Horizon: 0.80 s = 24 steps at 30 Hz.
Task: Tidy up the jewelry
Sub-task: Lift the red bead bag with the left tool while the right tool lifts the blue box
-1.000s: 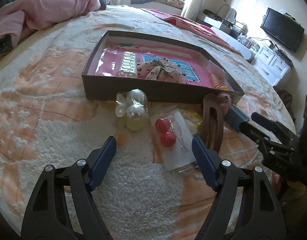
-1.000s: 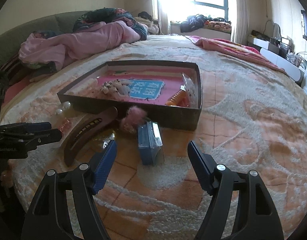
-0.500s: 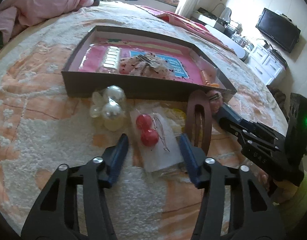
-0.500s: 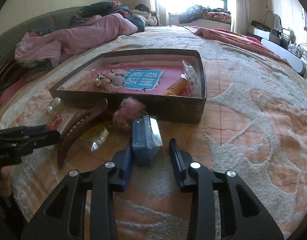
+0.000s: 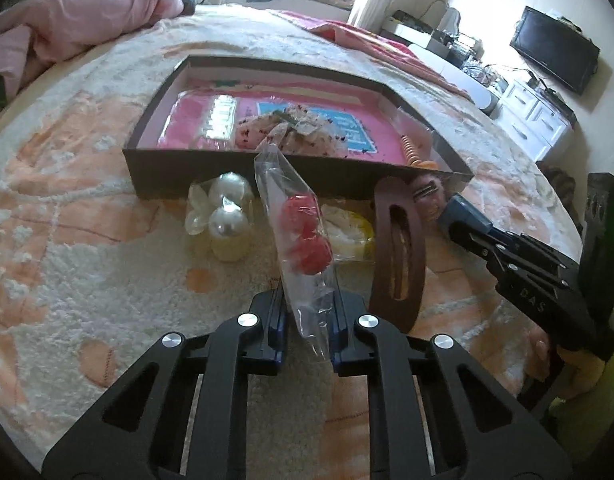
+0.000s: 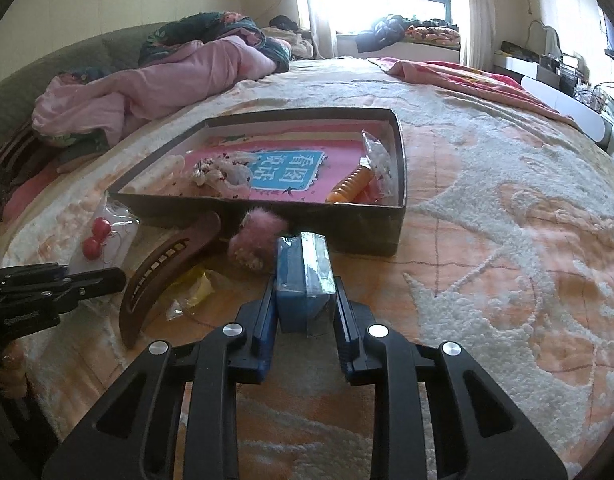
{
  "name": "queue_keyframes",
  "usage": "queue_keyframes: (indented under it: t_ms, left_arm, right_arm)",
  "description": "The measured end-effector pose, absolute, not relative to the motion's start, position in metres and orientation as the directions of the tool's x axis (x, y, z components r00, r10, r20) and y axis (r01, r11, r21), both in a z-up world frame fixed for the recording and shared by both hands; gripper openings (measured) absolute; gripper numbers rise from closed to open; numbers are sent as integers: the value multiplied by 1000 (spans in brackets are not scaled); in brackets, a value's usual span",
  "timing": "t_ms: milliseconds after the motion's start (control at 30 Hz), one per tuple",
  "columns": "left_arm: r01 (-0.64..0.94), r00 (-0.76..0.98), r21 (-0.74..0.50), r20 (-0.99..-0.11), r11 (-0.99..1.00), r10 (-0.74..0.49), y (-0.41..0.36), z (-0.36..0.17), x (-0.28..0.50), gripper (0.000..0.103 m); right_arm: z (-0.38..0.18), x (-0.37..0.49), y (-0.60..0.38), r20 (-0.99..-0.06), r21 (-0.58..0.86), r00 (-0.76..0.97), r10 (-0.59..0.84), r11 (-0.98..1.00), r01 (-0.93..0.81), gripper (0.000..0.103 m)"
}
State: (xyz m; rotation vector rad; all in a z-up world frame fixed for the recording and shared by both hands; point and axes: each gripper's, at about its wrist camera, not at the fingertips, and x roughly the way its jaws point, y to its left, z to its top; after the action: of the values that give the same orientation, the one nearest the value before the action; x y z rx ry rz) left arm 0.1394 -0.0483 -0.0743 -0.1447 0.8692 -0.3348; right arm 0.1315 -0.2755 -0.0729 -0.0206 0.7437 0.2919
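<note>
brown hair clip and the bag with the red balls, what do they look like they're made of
Brown hair clip: likely moulded plastic with a smooth, semi-matte finish; it is one curved piece with a slot and comb-like teeth. Bag: thin clear plastic film, glossy and crinkled, see-through. Red balls inside: glossy, possibly plastic or glass beads; can't tell which.

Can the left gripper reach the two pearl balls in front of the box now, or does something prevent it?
Probably not yet. The left gripper is shut on the clear packet of red earrings, so its jaws are occupied. The pearl balls lie uncovered just beside it on the blanket; after it sets the packet down, the path looks free.
</note>
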Motion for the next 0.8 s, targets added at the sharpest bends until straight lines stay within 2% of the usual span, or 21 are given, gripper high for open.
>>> queue_keyframes:
  t_ms: [300,800]
  left_arm:
    - [270,640,-249,-676,930,-367,-48,-49,128,9]
    - [215,699,-247,-637,945,-325,-26,-32,135,9]
  right_arm:
    - [-57,121,-279,-639,114,714,284,954,-278,24]
    - [-39,117,-253,-608,99,719,338,930,-353,24]
